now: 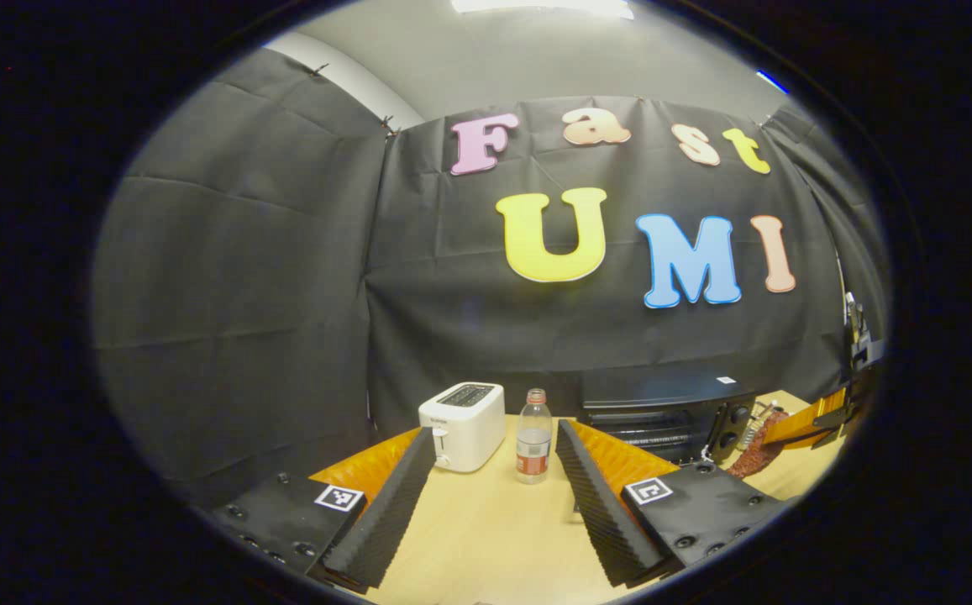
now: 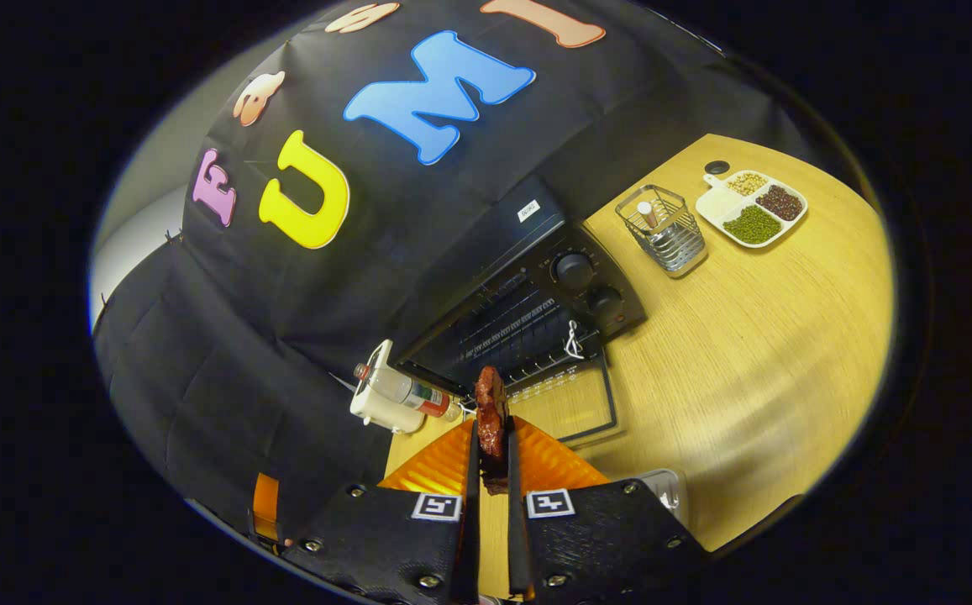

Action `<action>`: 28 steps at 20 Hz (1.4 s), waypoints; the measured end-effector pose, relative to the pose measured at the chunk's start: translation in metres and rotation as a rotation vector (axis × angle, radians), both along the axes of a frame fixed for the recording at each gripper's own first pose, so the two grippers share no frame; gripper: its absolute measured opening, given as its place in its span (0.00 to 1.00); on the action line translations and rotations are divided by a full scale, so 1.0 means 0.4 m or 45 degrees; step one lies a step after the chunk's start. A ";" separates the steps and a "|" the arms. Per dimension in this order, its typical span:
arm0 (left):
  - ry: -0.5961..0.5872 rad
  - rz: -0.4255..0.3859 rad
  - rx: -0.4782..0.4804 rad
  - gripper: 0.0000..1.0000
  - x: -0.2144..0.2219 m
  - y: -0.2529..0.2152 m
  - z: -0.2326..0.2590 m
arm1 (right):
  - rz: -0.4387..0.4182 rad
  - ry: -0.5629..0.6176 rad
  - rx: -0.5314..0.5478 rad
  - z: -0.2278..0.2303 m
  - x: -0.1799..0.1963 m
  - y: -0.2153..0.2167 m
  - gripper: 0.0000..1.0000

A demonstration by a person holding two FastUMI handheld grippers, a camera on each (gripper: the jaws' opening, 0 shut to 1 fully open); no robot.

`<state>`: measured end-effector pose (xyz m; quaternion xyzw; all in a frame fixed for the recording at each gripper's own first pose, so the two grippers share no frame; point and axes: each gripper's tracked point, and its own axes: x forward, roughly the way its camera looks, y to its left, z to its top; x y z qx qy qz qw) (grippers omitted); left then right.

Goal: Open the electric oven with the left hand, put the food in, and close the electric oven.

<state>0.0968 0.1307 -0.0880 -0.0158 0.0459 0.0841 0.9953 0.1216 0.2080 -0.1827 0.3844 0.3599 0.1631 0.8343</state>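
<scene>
- In the right gripper view, the right claw [image 2: 492, 458] is seen clamped on a piece of meat [image 2: 491, 409], low in the middle of the frame.
- Just above it the electric oven [image 2: 528, 311] is found with its door [image 2: 565, 403] dropped open flat on the counter [image 2: 754, 353].
- In the left gripper view, the left claw [image 1: 494, 479] is held wide open with nothing in it, at the bottom centre.
- A toaster [image 1: 462, 424] and a bottle [image 1: 533, 435] are framed between its fingers, the oven at lower right.
</scene>
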 end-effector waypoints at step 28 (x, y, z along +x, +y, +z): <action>0.167 0.058 0.073 0.98 0.111 0.179 -0.100 | -0.309 -0.027 0.157 -0.171 0.388 0.224 0.14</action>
